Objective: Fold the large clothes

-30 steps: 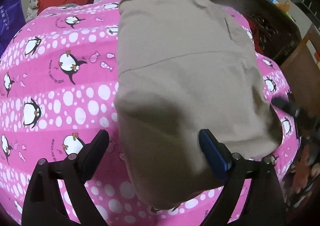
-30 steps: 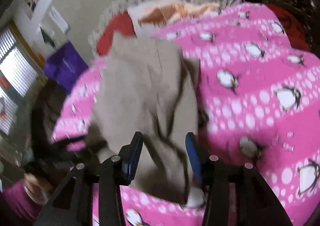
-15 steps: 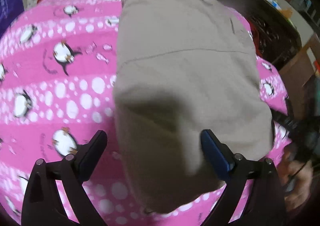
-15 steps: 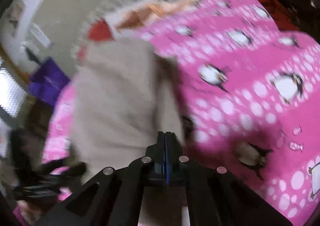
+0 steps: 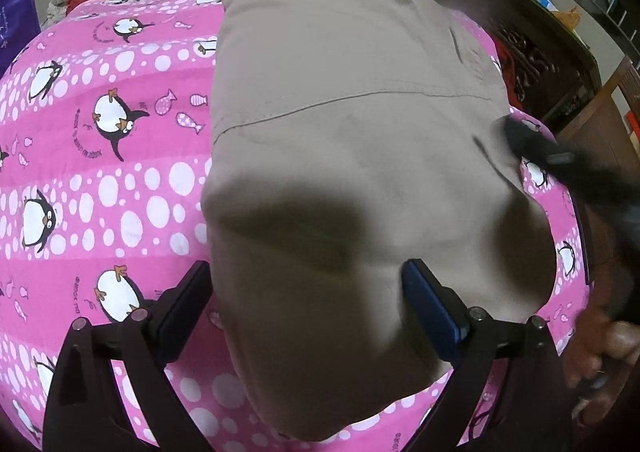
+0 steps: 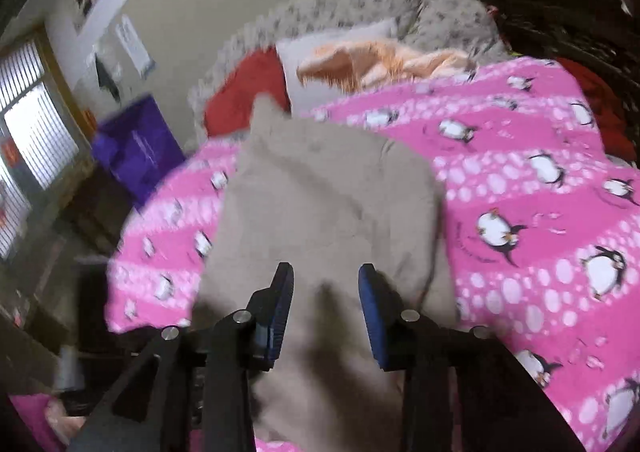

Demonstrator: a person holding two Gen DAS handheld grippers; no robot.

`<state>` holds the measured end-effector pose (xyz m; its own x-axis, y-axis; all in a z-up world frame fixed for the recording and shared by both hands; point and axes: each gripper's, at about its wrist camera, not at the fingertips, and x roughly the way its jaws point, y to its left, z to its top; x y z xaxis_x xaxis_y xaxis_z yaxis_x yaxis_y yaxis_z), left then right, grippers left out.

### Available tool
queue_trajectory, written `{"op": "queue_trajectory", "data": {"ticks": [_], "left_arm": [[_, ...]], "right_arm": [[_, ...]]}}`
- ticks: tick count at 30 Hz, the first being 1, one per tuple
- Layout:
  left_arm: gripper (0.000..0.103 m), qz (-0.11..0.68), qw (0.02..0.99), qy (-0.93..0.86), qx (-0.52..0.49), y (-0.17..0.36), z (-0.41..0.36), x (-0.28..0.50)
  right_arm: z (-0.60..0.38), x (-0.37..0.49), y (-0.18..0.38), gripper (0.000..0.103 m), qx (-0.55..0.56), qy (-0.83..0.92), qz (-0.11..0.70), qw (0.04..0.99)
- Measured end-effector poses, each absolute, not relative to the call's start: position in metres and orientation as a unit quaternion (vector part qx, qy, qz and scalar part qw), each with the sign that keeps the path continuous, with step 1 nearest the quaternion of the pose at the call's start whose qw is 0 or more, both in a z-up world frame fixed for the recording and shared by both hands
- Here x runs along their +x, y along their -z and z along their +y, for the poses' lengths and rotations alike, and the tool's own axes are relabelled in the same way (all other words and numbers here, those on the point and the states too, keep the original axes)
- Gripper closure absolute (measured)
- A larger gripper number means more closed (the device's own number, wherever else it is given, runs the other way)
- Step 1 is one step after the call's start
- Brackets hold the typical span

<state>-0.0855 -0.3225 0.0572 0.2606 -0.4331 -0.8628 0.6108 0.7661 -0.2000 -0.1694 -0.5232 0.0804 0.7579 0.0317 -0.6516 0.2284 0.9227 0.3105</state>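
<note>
A large beige garment (image 5: 352, 123) lies flat and lengthwise on a pink penguin blanket (image 5: 100, 187). My left gripper (image 5: 308, 308) hovers over its near end, open wide, one finger on each side of the cloth and neither pad pressing it. In the right wrist view the same garment (image 6: 328, 195) stretches away from my right gripper (image 6: 326, 292). Its jaws are opening, and the cloth lies beneath the gap without being pinched. The right gripper's dark tip (image 5: 532, 143) shows blurred at the garment's right edge in the left wrist view.
Red and white pillows (image 6: 248, 91) and an orange cloth (image 6: 380, 63) lie at the bed's far end. A purple bag (image 6: 136, 147) stands left of the bed, dark wooden furniture (image 5: 532, 39) to the right. A person's hand (image 5: 608, 348) grips the right tool.
The right gripper closed fully half a second ago and now stands parted again. Its tip has moved in over the garment's right edge. The garment looks flatter. The left gripper stayed open, nearly still.
</note>
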Motion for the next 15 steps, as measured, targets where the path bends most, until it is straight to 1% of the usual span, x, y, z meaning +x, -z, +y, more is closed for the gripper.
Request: {"op": "queue_trajectory", "data": {"ticks": [1, 2, 3, 5, 6, 9, 13, 14, 15], "left_arm": [[0.005, 0.511, 0.789, 0.331, 0.087, -0.057, -0.323, -0.085], [0.005, 0.511, 0.788, 0.332, 0.086, -0.056, -0.323, -0.085], [0.005, 0.512, 0.787, 0.335, 0.084, -0.055, -0.324, -0.084], [0.004, 0.516, 0.784, 0.336, 0.084, -0.053, -0.326, -0.084], [0.004, 0.516, 0.784, 0.336, 0.082, -0.052, -0.327, -0.084], [0.004, 0.519, 0.780, 0.341, 0.076, -0.054, -0.327, -0.081], [0.004, 0.517, 0.781, 0.341, 0.080, -0.056, -0.328, -0.079], [0.004, 0.516, 0.782, 0.341, 0.080, -0.056, -0.327, -0.078], [0.003, 0.517, 0.781, 0.340, 0.080, -0.055, -0.327, -0.078]], "right_arm": [[-0.525, -0.160, -0.068, 0.081, 0.190, 0.063, 0.359, 0.911], [-0.533, -0.153, -0.053, 0.093, 0.192, 0.077, 0.378, 0.903], [-0.539, -0.148, -0.041, 0.103, 0.194, 0.088, 0.389, 0.896], [-0.557, -0.144, -0.021, 0.103, 0.236, 0.092, 0.397, 0.882], [-0.561, -0.146, -0.020, 0.103, 0.249, 0.090, 0.396, 0.879], [-0.557, -0.148, -0.031, 0.103, 0.228, 0.086, 0.401, 0.883], [-0.548, -0.162, -0.054, 0.090, 0.209, 0.079, 0.386, 0.895], [-0.547, -0.165, -0.064, 0.078, 0.209, 0.080, 0.370, 0.901], [-0.546, -0.167, -0.070, 0.069, 0.209, 0.080, 0.359, 0.906]]}}
